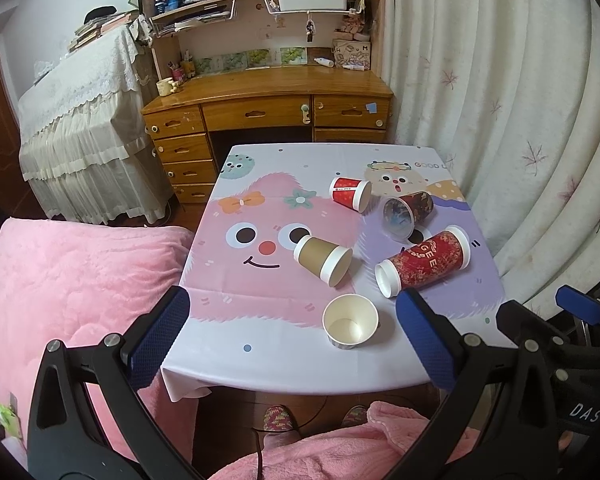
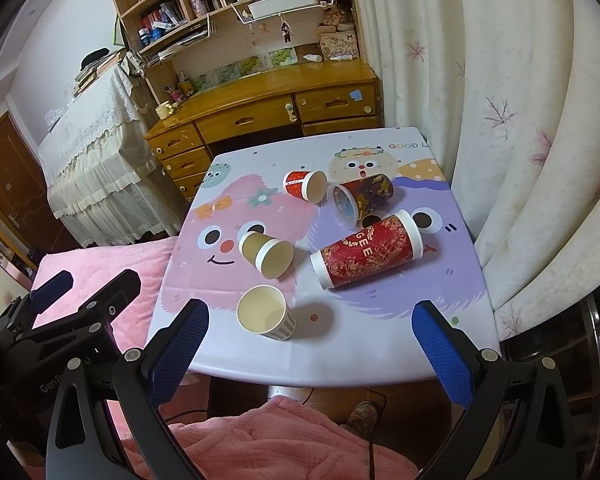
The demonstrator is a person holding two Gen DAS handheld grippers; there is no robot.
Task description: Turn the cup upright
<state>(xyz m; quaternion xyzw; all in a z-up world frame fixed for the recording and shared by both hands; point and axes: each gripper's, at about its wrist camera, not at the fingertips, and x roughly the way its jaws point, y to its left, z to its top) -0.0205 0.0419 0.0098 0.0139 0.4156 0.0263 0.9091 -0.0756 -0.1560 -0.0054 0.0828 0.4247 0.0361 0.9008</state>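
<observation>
The left gripper (image 1: 292, 332) hangs above the tabletop's near edge, its blue textured pads spread wide and empty. The right gripper (image 2: 310, 344) is likewise wide apart, holding nothing. Between them, close to the near edge of the cartoon-printed tablecloth (image 1: 260, 364), a small paper cup (image 1: 350, 326) stands upright, mouth up, cream inside, patterned outside. Behind it a tan paper cup (image 1: 324, 259) lies on its side, white-rimmed mouth facing the near right corner. A tall red cup with gold pattern (image 1: 426, 261) lies across the right side. Toward the far edge lie a small red cup (image 1: 350, 193) and a dark glossy cup (image 1: 408, 210), mouths facing near.
</observation>
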